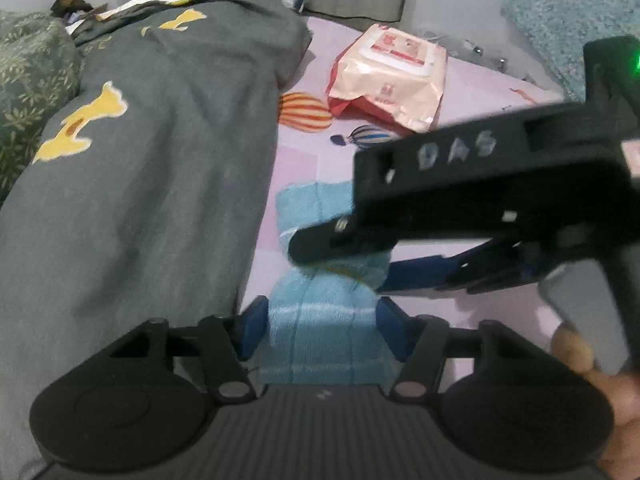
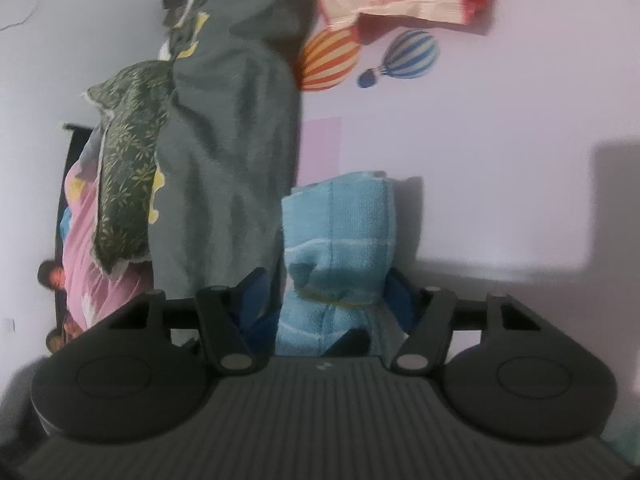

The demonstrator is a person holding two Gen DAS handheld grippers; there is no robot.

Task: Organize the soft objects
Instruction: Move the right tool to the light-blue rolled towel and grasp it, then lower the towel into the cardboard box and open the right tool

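Note:
A light blue checked towel (image 1: 320, 320) lies bunched on the lilac bed sheet (image 1: 460, 80). My left gripper (image 1: 322, 320) is shut on its near end, blue pads on either side. My right gripper (image 1: 340, 256) comes in from the right in the left wrist view and pinches the same towel further along. In the right wrist view the towel (image 2: 340, 232) stands up between the right gripper's (image 2: 334, 296) fingers, gathered at a yellow band. A grey blanket (image 1: 152, 160) with yellow dog shapes lies just left of the towel.
A pink pack of wet wipes (image 1: 392, 76) lies on the sheet beyond the towel. A green leaf-patterned pillow (image 1: 28, 80) sits at the far left. A teal fluffy rug (image 1: 580, 12) is at the upper right. Balloon prints mark the sheet.

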